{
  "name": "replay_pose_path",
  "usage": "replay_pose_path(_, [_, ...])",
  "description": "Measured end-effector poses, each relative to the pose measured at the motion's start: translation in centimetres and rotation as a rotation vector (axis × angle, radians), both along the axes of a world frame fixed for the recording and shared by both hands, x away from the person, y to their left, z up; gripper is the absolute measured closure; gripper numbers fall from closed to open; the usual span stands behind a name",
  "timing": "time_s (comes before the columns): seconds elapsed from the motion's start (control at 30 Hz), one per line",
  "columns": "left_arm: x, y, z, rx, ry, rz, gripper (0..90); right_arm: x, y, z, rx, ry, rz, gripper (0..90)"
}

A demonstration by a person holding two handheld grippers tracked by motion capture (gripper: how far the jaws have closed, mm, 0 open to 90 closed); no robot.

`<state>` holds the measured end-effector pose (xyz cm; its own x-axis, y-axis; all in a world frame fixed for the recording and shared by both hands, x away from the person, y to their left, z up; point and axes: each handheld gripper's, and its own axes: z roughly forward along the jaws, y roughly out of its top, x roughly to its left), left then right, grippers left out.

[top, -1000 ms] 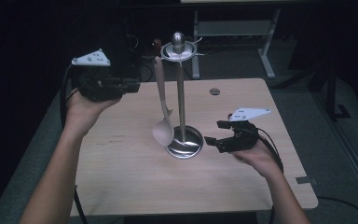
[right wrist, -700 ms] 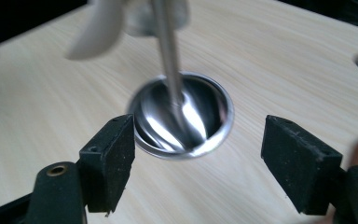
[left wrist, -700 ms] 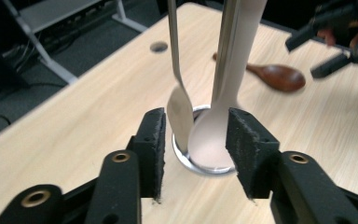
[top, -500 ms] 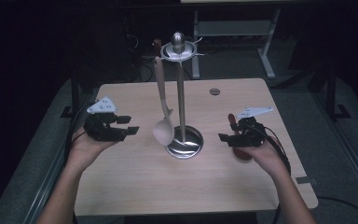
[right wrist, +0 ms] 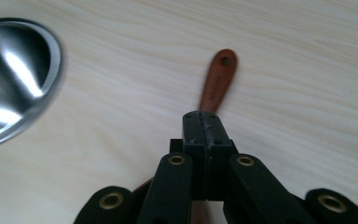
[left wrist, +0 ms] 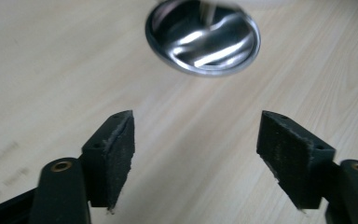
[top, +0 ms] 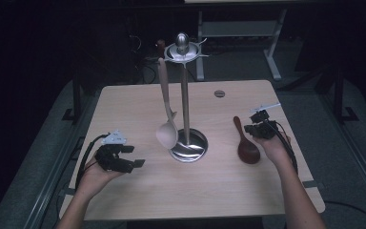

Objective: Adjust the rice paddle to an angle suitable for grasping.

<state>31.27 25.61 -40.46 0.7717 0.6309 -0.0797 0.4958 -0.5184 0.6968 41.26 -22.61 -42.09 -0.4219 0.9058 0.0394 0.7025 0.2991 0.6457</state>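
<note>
A chrome utensil stand (top: 185,95) rises from its round base (left wrist: 203,37) at the table's middle. A pale wooden spoon (top: 167,133) hangs from its top ring. A dark red-brown spoon (top: 248,149) lies flat on the table right of the base. My right gripper (right wrist: 201,123) hovers over that spoon's handle (right wrist: 218,79). Its jaws have just been closing and now meet, with nothing between the pads. My left gripper (left wrist: 196,154) sits low over the wood, left of the base. Its jaws have just been opening and stand wide, with only bare table between them.
The light wooden table (top: 219,181) has a small round grommet (top: 219,93) near its far edge. Dark floor surrounds it, and a white frame (top: 238,28) stands behind. The stand's base (right wrist: 9,79) is close on the left in the right gripper view.
My left hand dropped from beside the stand's top to the table's left front, and its jaws spread. My right hand slid right, away from the base. The dark spoon now shows on the table.
</note>
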Motion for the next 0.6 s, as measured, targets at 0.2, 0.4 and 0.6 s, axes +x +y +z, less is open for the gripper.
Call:
replay_pose_path(0.2, [-0.5,-0.6,-1.9,0.035,0.001,0.002,25.9,3.1,-0.3,-2.2,-0.013,0.018,-0.026,90.0])
replay_pose_path(0.4, [-0.3,0.0,-2.5,0.021,0.023,0.006,24.4,4.7,0.3,-3.9,-0.027,0.041,-0.025,90.0])
replay_pose_path(0.6, [-0.2,0.5,-3.0,0.025,0.032,0.020,22.3,4.7,0.7,-4.1,-0.005,0.057,0.007,90.0])
